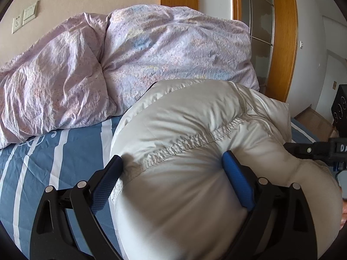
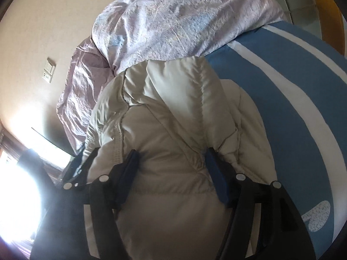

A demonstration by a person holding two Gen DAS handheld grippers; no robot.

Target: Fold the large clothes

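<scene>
A cream puffy down jacket point(image 1: 190, 125) lies bunched on a bed with a blue and white striped sheet point(image 1: 54, 151). My left gripper point(image 1: 173, 158) is shut on a thick padded fold of the jacket near a stitched seam; its blue pads point(image 1: 238, 179) press into both sides. The jacket also fills the right wrist view point(image 2: 173, 119). My right gripper point(image 2: 171, 153) is shut on another bulky fold of it, pads point(image 2: 216, 179) squeezing the fabric. The right gripper's black body shows at the right edge of the left wrist view point(image 1: 314, 149).
A crumpled lilac floral duvet point(image 1: 130, 54) is heaped at the head of the bed, just behind the jacket, and shows in the right wrist view point(image 2: 173, 15). A beige wall with a switch and socket point(image 1: 23, 19) is behind. A wooden-framed glass door point(image 1: 260, 32) stands at right.
</scene>
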